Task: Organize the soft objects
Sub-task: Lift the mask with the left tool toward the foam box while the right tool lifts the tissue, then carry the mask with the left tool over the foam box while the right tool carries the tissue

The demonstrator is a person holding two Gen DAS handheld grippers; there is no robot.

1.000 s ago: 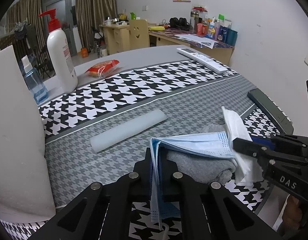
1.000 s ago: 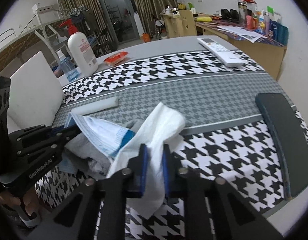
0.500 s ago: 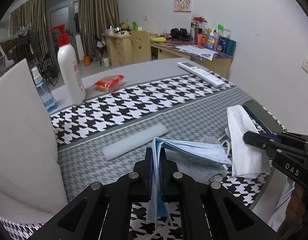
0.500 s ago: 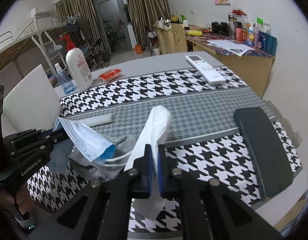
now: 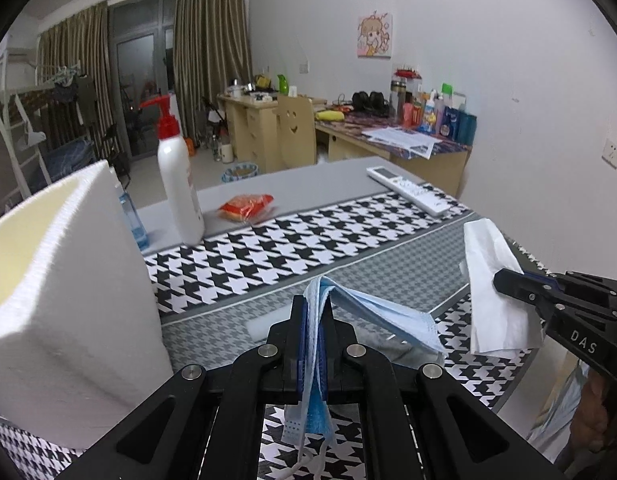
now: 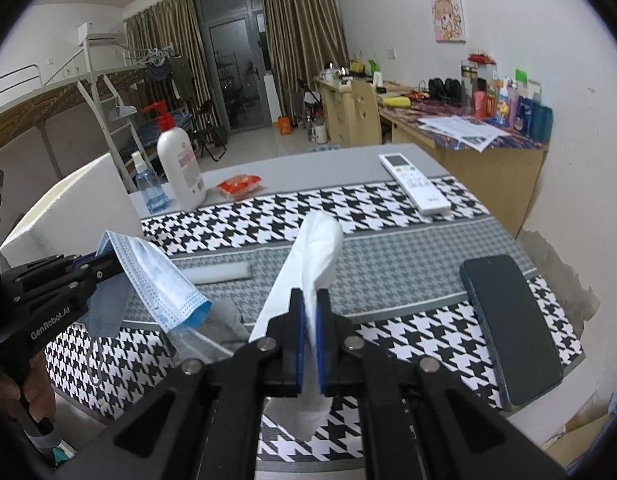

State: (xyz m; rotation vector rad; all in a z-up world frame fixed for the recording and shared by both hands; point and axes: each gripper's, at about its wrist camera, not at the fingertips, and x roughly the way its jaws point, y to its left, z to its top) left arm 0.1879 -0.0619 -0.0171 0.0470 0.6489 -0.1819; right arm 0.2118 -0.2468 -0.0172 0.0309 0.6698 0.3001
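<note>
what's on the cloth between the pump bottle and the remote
A red snack packet lies between the pump bottle and the remote; the rest is bare tablecloth. The right wrist view shows it best.

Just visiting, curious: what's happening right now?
Left gripper shut on face mask. Right gripper shut on tissue. Both lifted clear.

**Bystanders on the houndstooth table**

Houndstooth tablecloth (image 6: 388,208) in black, white and grey bands. White pump bottle (image 6: 181,168) with red pump, upright at the far left. Small blue spray bottle (image 6: 146,184) just beside it. Red-orange snack packet (image 6: 239,185) lying flat nearby. White remote control (image 6: 414,182) at the far right, face up. Dark phone (image 6: 510,332) flat near the right edge. Behind: wooden desk (image 6: 460,148) crowded with bottles and papers.
</note>
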